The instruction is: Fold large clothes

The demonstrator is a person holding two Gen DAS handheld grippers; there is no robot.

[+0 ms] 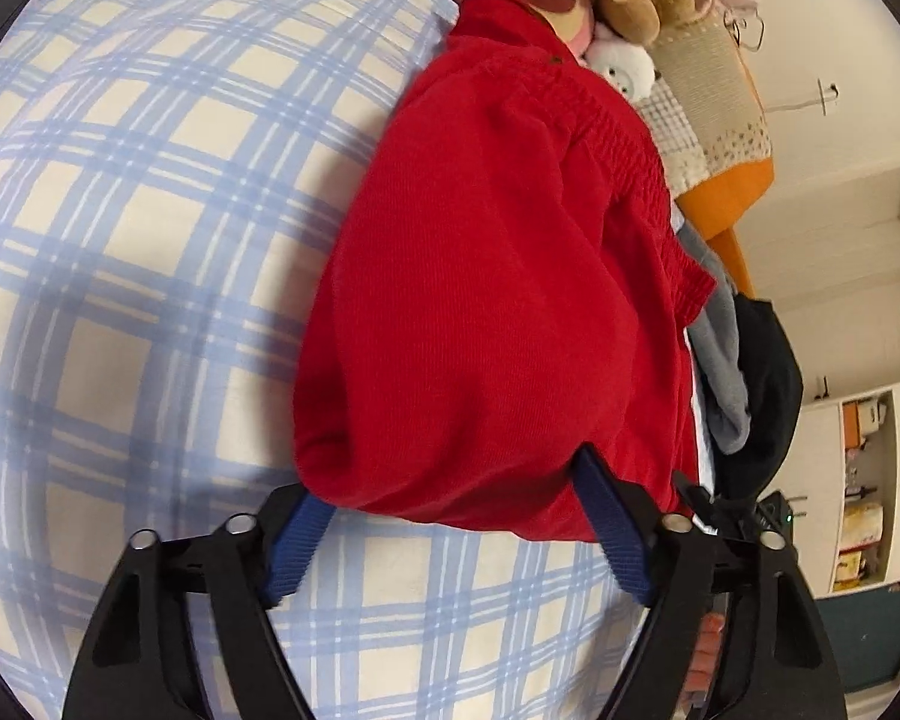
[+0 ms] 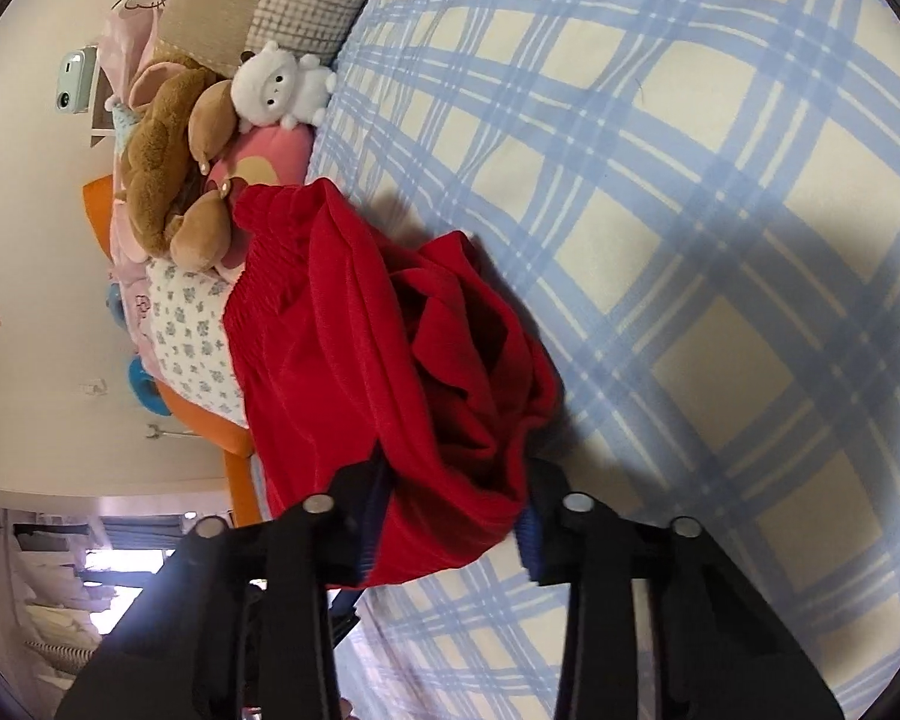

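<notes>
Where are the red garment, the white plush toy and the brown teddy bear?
red garment [image 1: 480, 300]: left wrist view, its broad smooth middle.
white plush toy [image 2: 279, 87]: right wrist view, its face.
brown teddy bear [image 2: 162, 156]: right wrist view, its body.

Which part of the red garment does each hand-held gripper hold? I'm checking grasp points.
Both have the red garment between open fingers, at its near folded edge; a closed grip isn't visible on left or right.

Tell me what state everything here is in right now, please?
Red garment: bunched, lying on the bed, partly lifted at the near edge.
Left gripper: jaws wide, cloth draped between them.
Right gripper: jaws around a wad of the cloth.
Checked bedsheet: spread flat.
Soft toys: piled by the pillows.
</notes>
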